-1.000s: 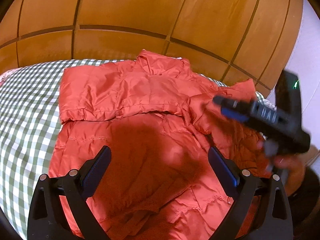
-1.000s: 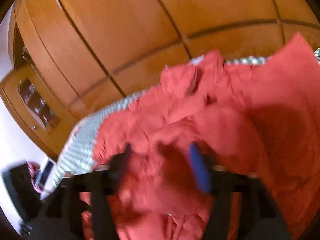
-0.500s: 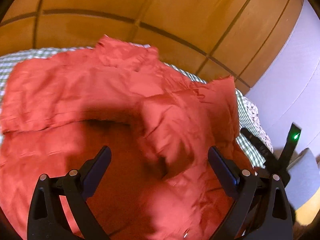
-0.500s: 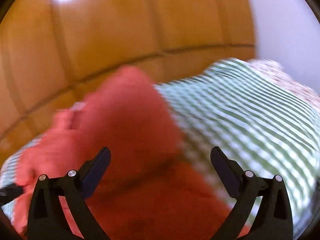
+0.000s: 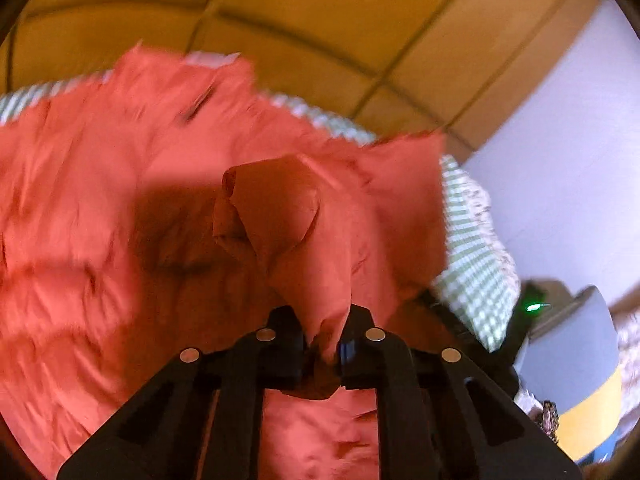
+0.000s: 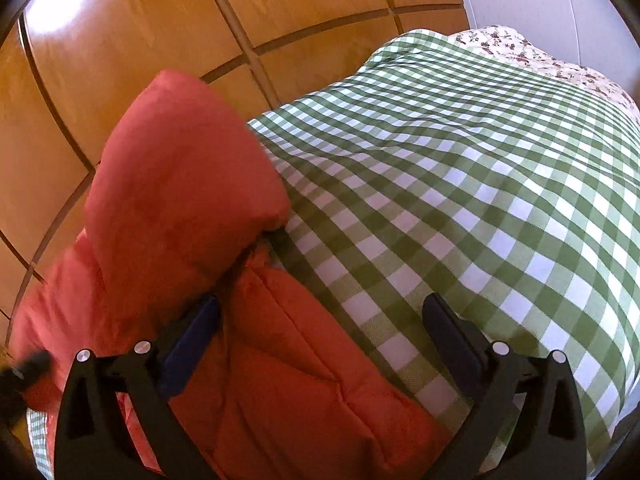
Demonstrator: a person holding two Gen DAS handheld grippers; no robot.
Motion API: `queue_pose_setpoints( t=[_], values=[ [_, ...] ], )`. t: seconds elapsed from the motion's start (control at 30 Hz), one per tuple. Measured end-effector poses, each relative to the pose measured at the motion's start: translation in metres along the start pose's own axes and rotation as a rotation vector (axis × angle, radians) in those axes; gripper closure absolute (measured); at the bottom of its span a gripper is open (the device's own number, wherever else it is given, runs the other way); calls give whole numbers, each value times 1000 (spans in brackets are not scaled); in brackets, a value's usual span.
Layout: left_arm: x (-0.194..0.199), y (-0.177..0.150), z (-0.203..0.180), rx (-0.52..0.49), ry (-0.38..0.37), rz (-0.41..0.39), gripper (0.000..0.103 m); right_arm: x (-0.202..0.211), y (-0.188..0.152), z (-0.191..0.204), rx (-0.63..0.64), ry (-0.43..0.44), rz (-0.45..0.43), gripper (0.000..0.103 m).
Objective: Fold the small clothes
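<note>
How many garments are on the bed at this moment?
1: a red jacket spread over the green checked cover. The left gripper is shut on a fold of it; the right gripper hangs open over its edge. Anything underneath would be hidden.

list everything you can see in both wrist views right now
jacket: 1, red-orange, spread on the bed, one fold lifted
checked cover: 1, green and white, over the bed
floral fabric: 1, pale with dark print, at the bed's far edge
wood panelling: orange-brown, behind the bed
wall: pale, beside the panelling
left claw: 1, black, shut on a jacket fold
right claw: 1, black, open, over the jacket's edge and cover
</note>
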State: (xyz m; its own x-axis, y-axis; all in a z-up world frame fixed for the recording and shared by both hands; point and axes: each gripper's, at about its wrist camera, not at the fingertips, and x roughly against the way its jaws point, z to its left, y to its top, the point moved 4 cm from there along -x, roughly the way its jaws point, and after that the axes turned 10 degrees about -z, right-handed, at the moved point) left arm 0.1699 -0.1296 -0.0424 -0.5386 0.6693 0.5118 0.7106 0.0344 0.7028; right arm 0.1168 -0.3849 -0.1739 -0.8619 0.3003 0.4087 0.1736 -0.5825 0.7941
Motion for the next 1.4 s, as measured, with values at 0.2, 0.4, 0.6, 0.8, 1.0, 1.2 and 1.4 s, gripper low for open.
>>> queue_pose_setpoints(
  t=[0.2, 0.4, 0.6, 0.8, 1.0, 1.2, 1.4],
  values=[
    [37, 69, -7, -87, -3, -165, 94, -1, -1, -1, -3, 3, 1, 2],
    [73, 109, 55, -56, 131, -259, 94, -2, -1, -2, -2, 1, 3, 2],
    [64, 72, 137, 59, 279, -182, 94, -4, -3, 2, 25, -19, 17, 2],
    [55, 20, 187, 184, 278, -156, 94, 7, 12, 34, 137, 43, 15, 2],
    [50, 10, 194, 232, 243, -189, 91, -36, 15, 84, 363, 18, 99, 2],
    [43, 5, 190, 240, 235, -197, 81, -82, 30, 96, 270, 26, 143, 2],
    [35, 6, 178, 173, 251, -173, 60, -88, 62, 107, 265, 15, 0, 2]
  ],
)
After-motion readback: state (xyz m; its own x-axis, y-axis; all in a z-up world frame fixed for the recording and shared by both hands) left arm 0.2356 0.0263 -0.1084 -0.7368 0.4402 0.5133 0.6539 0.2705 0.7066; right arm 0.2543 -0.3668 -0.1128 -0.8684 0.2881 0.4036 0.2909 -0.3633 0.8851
